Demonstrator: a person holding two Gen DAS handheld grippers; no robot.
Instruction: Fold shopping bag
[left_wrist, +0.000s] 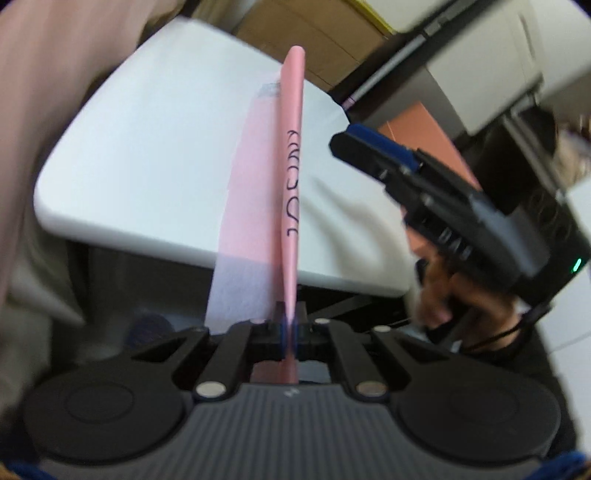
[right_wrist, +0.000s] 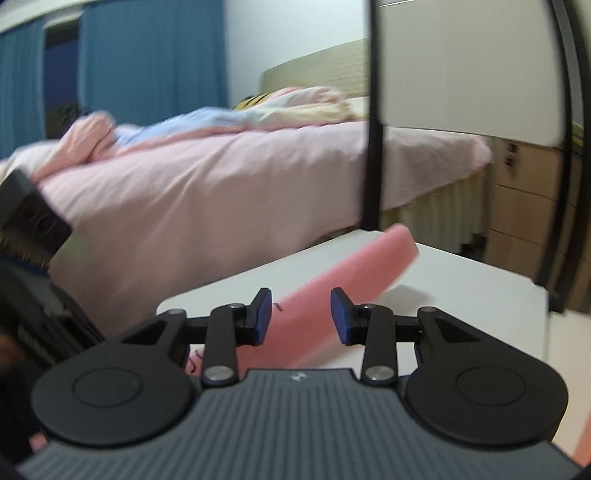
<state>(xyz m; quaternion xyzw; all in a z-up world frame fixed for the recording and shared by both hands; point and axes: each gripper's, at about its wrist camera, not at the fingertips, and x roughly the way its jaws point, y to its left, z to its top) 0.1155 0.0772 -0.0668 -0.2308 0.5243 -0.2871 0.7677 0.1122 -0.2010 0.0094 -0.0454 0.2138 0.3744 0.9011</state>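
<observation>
The pink shopping bag (left_wrist: 291, 177) with dark lettering is held edge-on above the white table (left_wrist: 155, 155). My left gripper (left_wrist: 290, 328) is shut on the bag's near edge. My right gripper (right_wrist: 301, 317) is open and empty, its blue pads (right_wrist: 263, 314) apart. The pink bag (right_wrist: 354, 266) lies beyond and below it in the right wrist view, over the white table (right_wrist: 480, 288). In the left wrist view the right gripper (left_wrist: 369, 142) hovers to the right of the bag, apart from it.
A bed with pink sheets (right_wrist: 221, 177) stands beyond the table. A black metal frame (right_wrist: 375, 129) rises at the table's far side. Cardboard boxes (left_wrist: 317, 40) and a white cabinet (left_wrist: 480, 74) lie beyond the table's far edge. A wooden drawer unit (right_wrist: 524, 206) stands at right.
</observation>
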